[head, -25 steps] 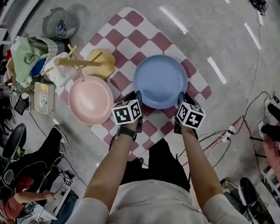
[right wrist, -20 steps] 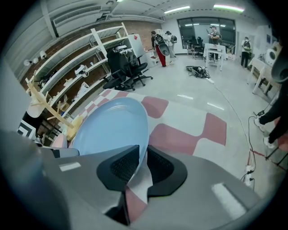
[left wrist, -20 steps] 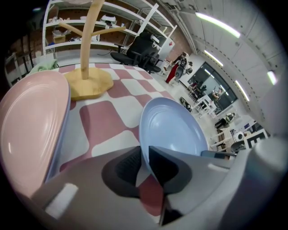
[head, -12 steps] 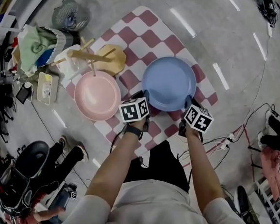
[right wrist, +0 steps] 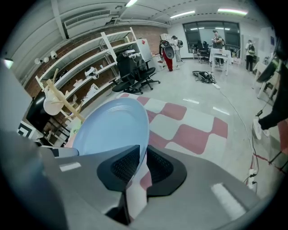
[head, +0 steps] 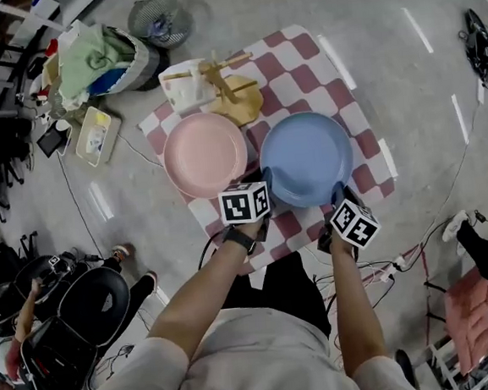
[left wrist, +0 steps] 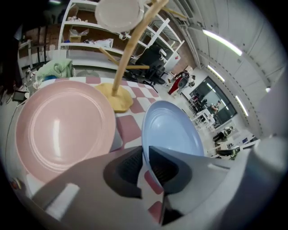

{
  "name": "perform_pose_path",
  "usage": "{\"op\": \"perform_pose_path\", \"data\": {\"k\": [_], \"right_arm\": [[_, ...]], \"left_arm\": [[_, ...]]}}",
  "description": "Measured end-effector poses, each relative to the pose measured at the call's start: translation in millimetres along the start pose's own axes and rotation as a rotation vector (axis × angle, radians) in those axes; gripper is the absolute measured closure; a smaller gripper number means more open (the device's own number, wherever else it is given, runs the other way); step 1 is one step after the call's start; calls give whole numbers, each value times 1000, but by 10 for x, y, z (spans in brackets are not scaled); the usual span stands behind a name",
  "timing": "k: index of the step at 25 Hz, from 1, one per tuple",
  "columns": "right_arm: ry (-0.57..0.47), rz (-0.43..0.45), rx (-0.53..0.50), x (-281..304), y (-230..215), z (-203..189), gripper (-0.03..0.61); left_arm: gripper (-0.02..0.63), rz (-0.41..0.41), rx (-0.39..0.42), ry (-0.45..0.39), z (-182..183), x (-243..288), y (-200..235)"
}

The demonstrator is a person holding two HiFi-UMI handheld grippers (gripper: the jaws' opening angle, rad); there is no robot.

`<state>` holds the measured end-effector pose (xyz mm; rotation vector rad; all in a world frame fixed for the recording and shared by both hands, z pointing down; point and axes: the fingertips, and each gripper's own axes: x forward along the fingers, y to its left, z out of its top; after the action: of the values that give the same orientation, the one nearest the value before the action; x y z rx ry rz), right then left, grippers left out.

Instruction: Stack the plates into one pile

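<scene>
A blue plate (head: 306, 158) is held over the red-and-white checkered cloth (head: 362, 141) by both grippers. My left gripper (head: 258, 185) is shut on its near-left rim, and my right gripper (head: 336, 197) is shut on its near-right rim. In the left gripper view the blue plate (left wrist: 172, 135) runs between the pads of the left gripper (left wrist: 145, 167). In the right gripper view the blue plate (right wrist: 112, 129) is pinched by the right gripper (right wrist: 143, 167). A pink plate (head: 205, 154) lies flat on the cloth just left of the blue one, seen as the pink plate (left wrist: 63, 124) in the left gripper view.
A wooden rack (head: 230, 85) with a yellow base stands on the cloth's far side, beside a white container (head: 187, 86). A basket of cloths (head: 100, 58), a small tray (head: 97, 134) and a fan (head: 159, 19) sit on the floor to the left. Cables (head: 407, 260) trail at right.
The view has shifted, so the cloth and plates sit further right and lower in the frame. Both grippers keep their hold on the blue plate, which stays beside the pink one.
</scene>
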<state>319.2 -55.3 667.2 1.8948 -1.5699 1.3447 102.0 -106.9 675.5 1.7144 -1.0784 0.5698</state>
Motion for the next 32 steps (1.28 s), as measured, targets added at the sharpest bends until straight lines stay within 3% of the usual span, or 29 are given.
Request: {"op": "perform_pose_path", "data": {"k": [10,17,32], "right_arm": [[10,121,-107,45,1221,-393,517],[40,170,-196,162,1923,-643,515],[97,189,-346,518,2531,-865,514]], "left_arm": [[584,75,-78,-100,80,-859,1021],[584,137,-117,-117,53,-1224,1689],[584,212,-166,-90,53,-1254,2416]]}}
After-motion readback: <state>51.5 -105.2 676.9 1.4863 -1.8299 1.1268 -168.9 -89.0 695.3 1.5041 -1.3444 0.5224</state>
